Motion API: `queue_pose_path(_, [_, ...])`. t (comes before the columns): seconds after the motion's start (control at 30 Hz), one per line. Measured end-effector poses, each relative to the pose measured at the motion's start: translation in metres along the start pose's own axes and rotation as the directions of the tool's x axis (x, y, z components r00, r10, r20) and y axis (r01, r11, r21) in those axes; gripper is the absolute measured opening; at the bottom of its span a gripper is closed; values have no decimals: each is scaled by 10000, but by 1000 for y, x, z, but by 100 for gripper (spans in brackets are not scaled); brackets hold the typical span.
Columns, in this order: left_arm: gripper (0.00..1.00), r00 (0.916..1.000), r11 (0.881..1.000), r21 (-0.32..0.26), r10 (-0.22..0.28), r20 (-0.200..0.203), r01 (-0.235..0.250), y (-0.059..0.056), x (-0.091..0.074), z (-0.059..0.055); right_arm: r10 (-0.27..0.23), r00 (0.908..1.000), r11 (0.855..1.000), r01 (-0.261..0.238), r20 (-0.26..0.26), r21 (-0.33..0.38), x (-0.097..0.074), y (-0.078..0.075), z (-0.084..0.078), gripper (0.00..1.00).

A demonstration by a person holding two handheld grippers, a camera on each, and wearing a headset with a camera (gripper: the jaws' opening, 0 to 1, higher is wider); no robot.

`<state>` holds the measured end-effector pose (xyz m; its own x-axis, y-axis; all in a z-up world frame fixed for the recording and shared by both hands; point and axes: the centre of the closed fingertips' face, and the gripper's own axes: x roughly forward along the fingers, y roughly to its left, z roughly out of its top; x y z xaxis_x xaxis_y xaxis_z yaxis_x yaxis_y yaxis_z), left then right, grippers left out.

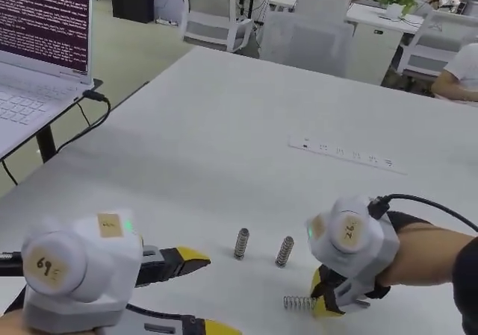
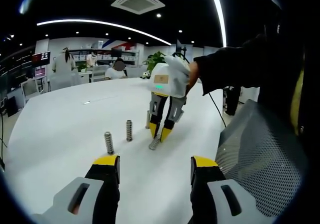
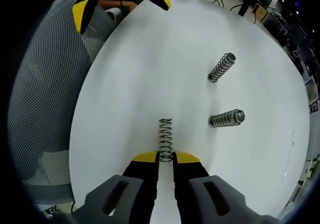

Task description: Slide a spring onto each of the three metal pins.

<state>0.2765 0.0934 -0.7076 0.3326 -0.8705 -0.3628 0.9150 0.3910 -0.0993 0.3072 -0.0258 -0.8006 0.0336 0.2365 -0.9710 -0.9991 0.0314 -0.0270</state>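
Left gripper (image 1: 209, 292) at 7 o'clock, fingers spread wide; right gripper (image 1: 323, 296) at 5 o'clock, fingers pinching a spring (image 3: 165, 136).

Two sprung pins (image 1: 241, 243) ahead, tabletop (image 1: 224, 119) seemingly open

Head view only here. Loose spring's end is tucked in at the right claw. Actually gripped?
Observer: Yes. Right gripper view: right claw shut on one end of the loose spring, rest sticking out ahead.
Operator: Left claw holding anything?
Observer: No. Left gripper view: left claw open, bare table between its jaws.
Operator: Spring lifted or lying flat?
Observer: Left gripper view: it slants from the right claw down toward the table; can't tell if its free end touches.
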Motion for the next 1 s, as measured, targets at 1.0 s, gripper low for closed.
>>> queue_pose_path(1.0, [34, 9940, 9897, 967, -1078, 194, 1054, -22, 9, 20, 8, 9733, 9998, 36, 2297, -187, -71, 39, 86, 8])
